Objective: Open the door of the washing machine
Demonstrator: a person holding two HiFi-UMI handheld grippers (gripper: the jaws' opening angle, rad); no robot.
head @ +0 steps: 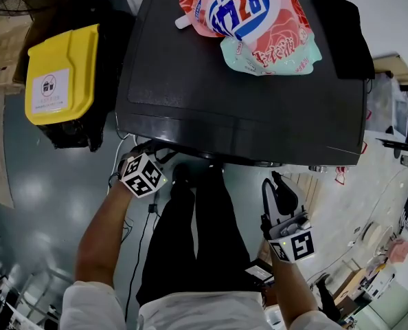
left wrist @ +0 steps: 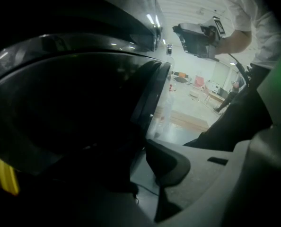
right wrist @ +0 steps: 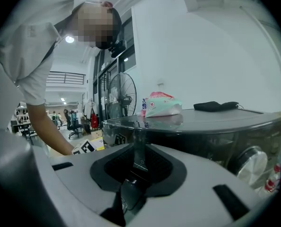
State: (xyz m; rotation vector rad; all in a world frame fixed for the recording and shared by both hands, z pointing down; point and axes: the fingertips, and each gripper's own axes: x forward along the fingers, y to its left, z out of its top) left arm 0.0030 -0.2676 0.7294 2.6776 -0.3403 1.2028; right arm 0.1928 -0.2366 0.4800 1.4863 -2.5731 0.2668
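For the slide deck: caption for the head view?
Person at a dark washing machine, detergent bag on top; left gripper at its front edge, right gripper held clear.

Left forearm (head: 102, 231) is bare, reaching up from the lower left. The left gripper (head: 146, 165) sits centre-left with its tips out of sight. In its own view only one pad (left wrist: 169, 163) shows and the other side's lost in the dark, so no clue if it's clamped. Right gripper (head: 281, 192) hangs lower right, jaws slightly apart, nothing between them.
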